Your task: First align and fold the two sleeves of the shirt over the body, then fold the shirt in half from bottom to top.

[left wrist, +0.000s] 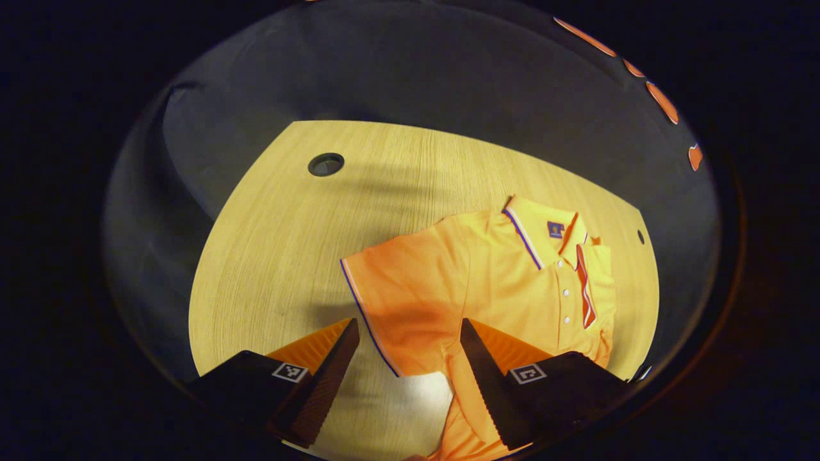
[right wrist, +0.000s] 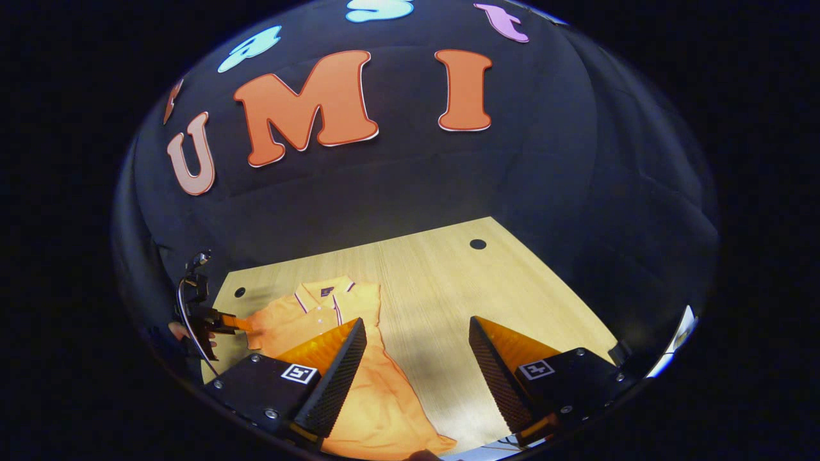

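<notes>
Orange polo shirt [left wrist: 500,282], seemingly part-folded

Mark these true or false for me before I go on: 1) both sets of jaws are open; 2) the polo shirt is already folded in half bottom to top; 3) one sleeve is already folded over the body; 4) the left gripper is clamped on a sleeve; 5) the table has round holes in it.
1) True: the left gripper and the right gripper both stand with jaws apart.
2) False: the orange polo shirt lies full length, its hem toward the near table edge.
3) True: one sleeve lies folded in beside the collar; the other sleeve is spread flat.
4) False: it holds nothing.
5) True: the wooden table shows a hole.
</notes>
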Available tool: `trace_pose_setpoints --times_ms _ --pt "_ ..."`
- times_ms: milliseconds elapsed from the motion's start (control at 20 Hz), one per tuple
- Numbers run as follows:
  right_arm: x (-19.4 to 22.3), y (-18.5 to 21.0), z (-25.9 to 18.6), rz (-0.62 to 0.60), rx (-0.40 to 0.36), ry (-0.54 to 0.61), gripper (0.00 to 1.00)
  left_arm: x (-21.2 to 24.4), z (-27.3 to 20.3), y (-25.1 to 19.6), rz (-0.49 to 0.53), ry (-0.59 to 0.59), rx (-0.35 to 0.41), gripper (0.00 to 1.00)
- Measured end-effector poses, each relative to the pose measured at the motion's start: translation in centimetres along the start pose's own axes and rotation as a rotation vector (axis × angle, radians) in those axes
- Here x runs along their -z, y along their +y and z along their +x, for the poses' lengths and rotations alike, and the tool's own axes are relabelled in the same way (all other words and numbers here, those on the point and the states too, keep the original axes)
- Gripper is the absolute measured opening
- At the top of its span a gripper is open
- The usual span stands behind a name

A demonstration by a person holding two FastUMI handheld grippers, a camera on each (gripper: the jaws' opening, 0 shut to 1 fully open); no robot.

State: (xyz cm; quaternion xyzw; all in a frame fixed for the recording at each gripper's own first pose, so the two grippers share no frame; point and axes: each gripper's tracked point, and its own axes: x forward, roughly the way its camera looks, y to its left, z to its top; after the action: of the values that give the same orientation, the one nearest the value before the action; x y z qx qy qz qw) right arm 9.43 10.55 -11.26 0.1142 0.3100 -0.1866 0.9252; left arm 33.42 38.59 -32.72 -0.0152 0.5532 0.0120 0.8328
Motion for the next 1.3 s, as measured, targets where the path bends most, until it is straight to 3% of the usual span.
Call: trace_pose_setpoints --times_ms 250,450,650,750,850,900,950,1000,1300 --pt "0.3 -1.9 -2.5 -0.04 0.04 -0.023 0.99 -0.3 3.1 1.1 0.043 0.063 -0.071 0.97" --pt "0.9 -2.9 -4.1 -0.009 0.058 -0.037 0.99 -1.2 4.5 2.8 -0.001 0.1 -0.107 0.98" --pt "2.0 -3.4 -4.9 0.024 0.084 -0.027 0.99 -1.9 4.5 3.0 0.015 0.107 -0.122 0.91" --pt "2.1 -3.3 -5.2 0.031 0.092 -0.028 0.99 -1.8 4.5 2.5 0.029 0.111 -0.105 0.8" --pt "2.0 -2.8 -5.3 0.03 0.085 -0.027 0.99 -1.7 4.9 1.6 0.025 0.108 -0.077 0.43" --pt "1.8 -2.5 -5.2 0.024 0.081 -0.03 0.99 -1.7 4.7 1.5 0.034 0.108 -0.064 0.16" --pt "1.7 -2.3 -5.1 0.016 0.083 -0.033 0.99 -1.8 4.5 1.4 0.032 0.099 -0.051 0.15" --pt "1.4 -2.1 -5.2 0.01 0.083 -0.038 0.99 -1.8 4.2 1.3 0.042 0.094 -0.029 0.06" --pt "1.5 -0.8 -4.5 0.021 0.063 -0.032 0.99 -4.9 1.0 0.2 0.122 -0.036 0.041 0.06"
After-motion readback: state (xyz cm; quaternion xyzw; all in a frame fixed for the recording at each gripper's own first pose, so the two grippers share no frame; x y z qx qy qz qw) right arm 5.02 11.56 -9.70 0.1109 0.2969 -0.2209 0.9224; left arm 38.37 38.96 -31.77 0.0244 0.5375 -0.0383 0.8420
